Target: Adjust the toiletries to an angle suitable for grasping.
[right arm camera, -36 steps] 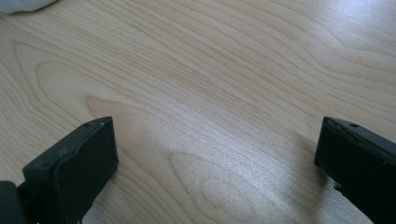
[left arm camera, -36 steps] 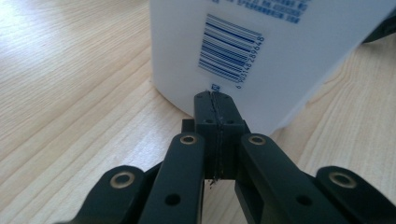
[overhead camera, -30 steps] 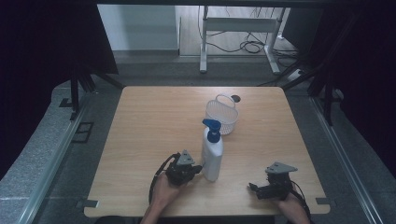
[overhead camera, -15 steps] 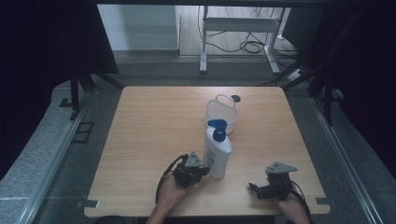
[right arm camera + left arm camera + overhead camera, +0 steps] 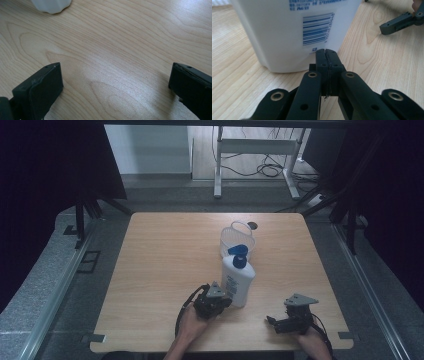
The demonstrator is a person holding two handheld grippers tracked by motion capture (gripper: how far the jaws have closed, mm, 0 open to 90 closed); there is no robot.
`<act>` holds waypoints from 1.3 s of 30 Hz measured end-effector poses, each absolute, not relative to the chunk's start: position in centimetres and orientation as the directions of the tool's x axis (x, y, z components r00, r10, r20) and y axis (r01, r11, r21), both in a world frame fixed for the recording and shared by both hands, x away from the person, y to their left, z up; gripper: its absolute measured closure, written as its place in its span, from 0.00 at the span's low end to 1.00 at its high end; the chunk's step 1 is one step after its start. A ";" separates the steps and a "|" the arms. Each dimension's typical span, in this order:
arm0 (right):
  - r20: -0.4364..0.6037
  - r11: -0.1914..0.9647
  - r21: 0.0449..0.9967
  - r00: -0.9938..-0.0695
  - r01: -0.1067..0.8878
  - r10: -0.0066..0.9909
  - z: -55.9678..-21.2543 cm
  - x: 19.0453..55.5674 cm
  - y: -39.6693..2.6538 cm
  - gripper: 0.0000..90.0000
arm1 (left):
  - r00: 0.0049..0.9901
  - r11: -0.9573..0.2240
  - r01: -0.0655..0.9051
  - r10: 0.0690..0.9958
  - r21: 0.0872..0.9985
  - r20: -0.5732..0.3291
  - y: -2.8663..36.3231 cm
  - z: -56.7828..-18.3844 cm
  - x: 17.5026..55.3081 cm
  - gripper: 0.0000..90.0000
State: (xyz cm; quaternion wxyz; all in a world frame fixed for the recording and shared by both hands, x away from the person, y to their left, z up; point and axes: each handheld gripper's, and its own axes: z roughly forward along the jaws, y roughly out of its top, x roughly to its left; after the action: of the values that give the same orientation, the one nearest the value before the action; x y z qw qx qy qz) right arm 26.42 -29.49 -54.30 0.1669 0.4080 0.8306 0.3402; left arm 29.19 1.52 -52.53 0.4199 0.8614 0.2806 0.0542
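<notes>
Standing upright on the wooden table [image 5: 165,270], near its front edge and a little right of centre, a white bottle [image 5: 238,284] with a blue pump top [image 5: 239,256] is recorded. Its back label, with a barcode [image 5: 318,28] and small blue print, is turned toward the person.

Left gripper [image 5: 223,303]: held in the person's left hand [image 5: 192,324] at the front of the table. Its two black jaws are seen pressed flat together, with nothing between them. In the left gripper view the joined tips [image 5: 326,53] are pointed at the lower edge of the bottle's label side, just beside or touching the white wall; which of the two cannot be told.

Right gripper [image 5: 272,322]: held low over the table at the front right, well apart from the bottle, with a grey three-cornered plate [image 5: 301,300] on top. In the right gripper view [image 5: 115,80] its jaws are seen spread wide, with bare wood grain between them and nothing gripped. A rounded white base [image 5: 51,5] is cut off at the top edge of that view. The same gripper's dark jaw [image 5: 398,23] is also caught at the upper right of the left gripper view.

Behind the bottle, toward the far side of the table, a white basket [image 5: 230,240] with a loop handle is placed, close to the pump top. A small dark round item [image 5: 252,225] is noted just beyond the basket.
</notes>
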 end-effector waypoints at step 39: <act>-0.001 0.436 0.701 -0.611 0.564 0.791 -54.3 26.3 -29.4 0.00 | 0.771 -0.493 0.452 0.635 0.743 -0.048 6.7 -50.0 25.7 0.45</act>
State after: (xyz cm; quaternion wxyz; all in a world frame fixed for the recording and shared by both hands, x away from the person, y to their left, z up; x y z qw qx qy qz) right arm 26.33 -29.43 -54.29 0.1673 0.4079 0.8307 0.3399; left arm 25.68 6.74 -50.01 0.3909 0.8560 0.3174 0.1168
